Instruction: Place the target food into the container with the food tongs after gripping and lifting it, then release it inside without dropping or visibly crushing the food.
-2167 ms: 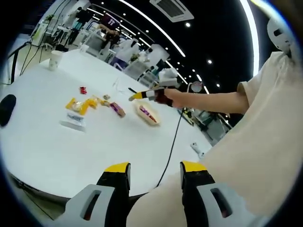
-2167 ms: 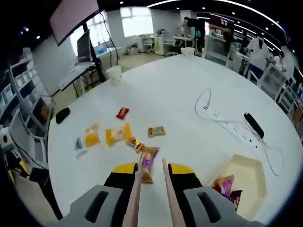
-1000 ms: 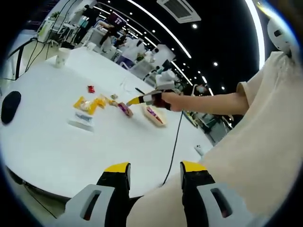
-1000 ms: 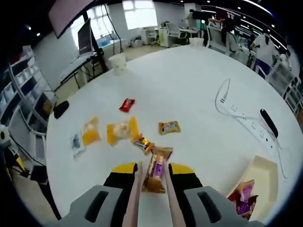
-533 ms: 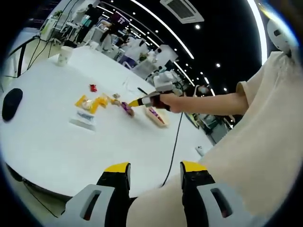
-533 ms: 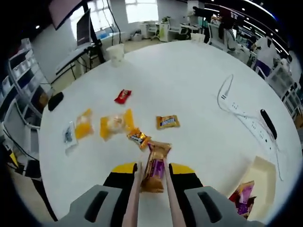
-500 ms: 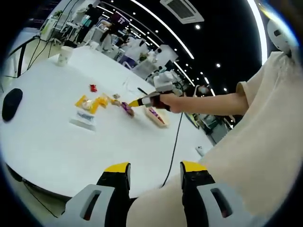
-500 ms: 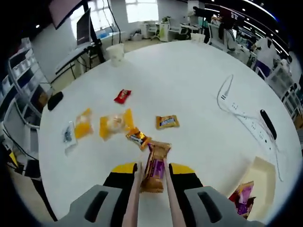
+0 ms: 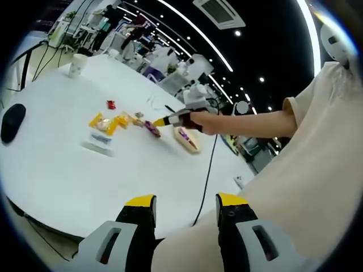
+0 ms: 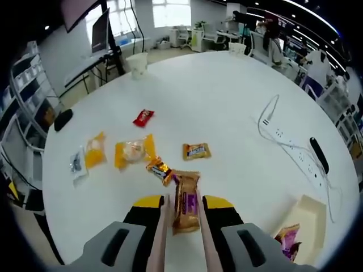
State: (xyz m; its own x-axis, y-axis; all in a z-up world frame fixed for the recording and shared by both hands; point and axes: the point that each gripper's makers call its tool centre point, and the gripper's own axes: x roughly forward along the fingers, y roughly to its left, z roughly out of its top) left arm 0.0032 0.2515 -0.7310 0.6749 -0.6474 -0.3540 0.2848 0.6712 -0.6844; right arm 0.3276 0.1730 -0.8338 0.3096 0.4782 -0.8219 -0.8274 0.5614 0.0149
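The bench [image 10: 227, 107] looks smooth, matt white, the snack packets such as the purple-and-tan wrapper [image 10: 185, 202] show glossy crinkled plastic film, the container [image 10: 309, 218] looks like matt cream plastic, and the person's sleeve [image 9: 317, 113] is soft beige cloth.

The container [image 10: 309, 218] sits partly cut off at the right gripper view's lower right edge, and the purple packet [image 10: 288, 238] inside it is half out of sight. In the left gripper view, the snacks [image 9: 108, 122] are too small to read any labels on them.
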